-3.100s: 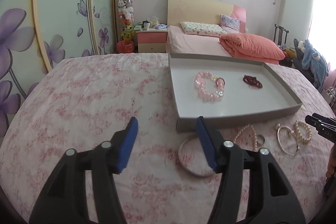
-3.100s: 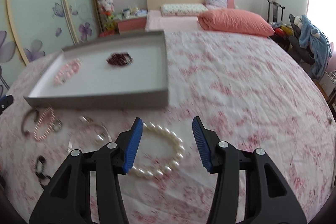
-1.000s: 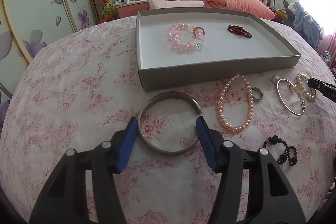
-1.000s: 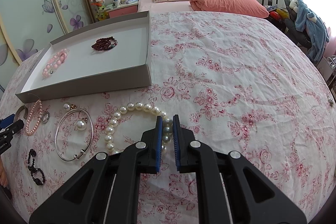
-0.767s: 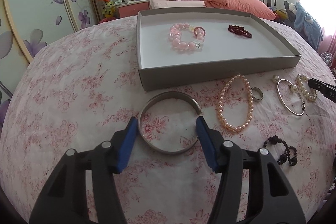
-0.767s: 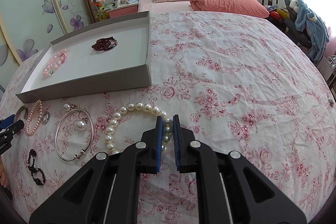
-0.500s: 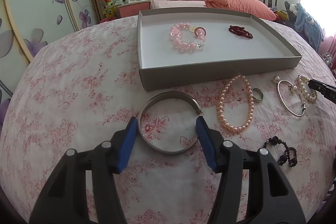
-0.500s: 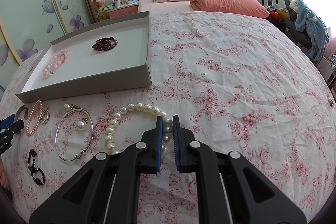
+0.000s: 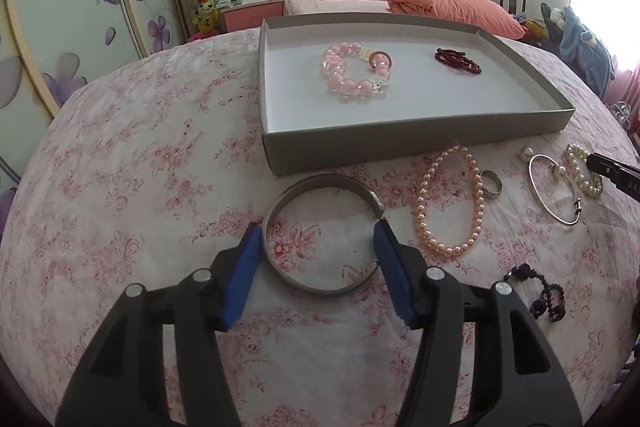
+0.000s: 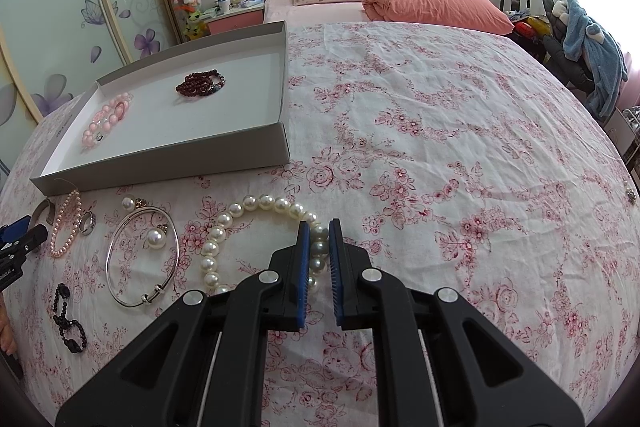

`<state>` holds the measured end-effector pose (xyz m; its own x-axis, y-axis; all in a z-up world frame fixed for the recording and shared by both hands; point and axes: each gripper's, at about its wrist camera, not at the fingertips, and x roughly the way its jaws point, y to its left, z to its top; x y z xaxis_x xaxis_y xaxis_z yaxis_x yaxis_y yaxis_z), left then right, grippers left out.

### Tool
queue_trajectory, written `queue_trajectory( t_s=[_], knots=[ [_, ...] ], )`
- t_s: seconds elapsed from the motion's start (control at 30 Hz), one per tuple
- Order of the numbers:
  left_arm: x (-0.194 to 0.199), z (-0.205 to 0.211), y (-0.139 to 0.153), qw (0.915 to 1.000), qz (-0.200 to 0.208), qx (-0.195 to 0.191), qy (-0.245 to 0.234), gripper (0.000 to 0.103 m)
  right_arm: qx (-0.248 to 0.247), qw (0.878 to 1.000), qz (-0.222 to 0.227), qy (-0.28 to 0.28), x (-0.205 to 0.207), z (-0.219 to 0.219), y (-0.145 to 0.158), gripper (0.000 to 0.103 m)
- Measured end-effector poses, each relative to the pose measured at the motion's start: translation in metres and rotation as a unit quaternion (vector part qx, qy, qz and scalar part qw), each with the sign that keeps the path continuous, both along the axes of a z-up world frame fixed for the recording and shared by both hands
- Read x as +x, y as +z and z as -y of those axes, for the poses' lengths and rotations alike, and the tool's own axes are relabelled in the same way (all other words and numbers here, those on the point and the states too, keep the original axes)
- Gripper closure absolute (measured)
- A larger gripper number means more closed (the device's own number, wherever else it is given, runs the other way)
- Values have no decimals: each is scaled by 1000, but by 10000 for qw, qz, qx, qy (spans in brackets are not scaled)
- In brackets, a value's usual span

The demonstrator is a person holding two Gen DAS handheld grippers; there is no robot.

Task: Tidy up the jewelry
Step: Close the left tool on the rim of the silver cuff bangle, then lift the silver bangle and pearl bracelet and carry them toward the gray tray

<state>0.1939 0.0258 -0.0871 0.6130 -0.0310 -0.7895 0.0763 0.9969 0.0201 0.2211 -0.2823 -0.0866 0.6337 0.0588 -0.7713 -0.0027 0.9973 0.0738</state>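
My right gripper is shut on the white pearl bracelet, which lies on the floral cloth. My left gripper is open, its fingers on either side of a silver bangle lying flat. A grey tray holds a pink bead bracelet and a dark red bead bracelet. In the right wrist view the tray is at the far left. On the cloth lie a pink pearl strand, a silver ring, a thin silver hoop and a black bead piece.
The floral cloth stretches wide to the right of the tray. A bed with orange pillows, a nightstand and a wardrobe wall stand behind. A chair with blue clothes is at the far right.
Three seconds ago my right gripper was open over the pearl bracelet; it has since shut on it. My left gripper came to straddle the silver bangle. In the last second nothing moved.
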Motion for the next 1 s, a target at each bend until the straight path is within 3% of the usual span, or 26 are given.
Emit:
queue_trajectory(
  t_s=[0.4, 0.77, 1.0],
  knots=[
    [-7, -6, 6, 9997, 135, -90, 156, 48, 113, 9995, 274, 130, -10, -8, 10, 93],
    [-21, -2, 35, 9965, 790, -142, 222, 52, 271, 9959, 779, 371, -21, -20, 36, 93],
    [-22, -1, 35, 9970, 738, -56, 214, 53, 289, 9956, 776, 442, -21, -25, 38, 93]
  ],
)
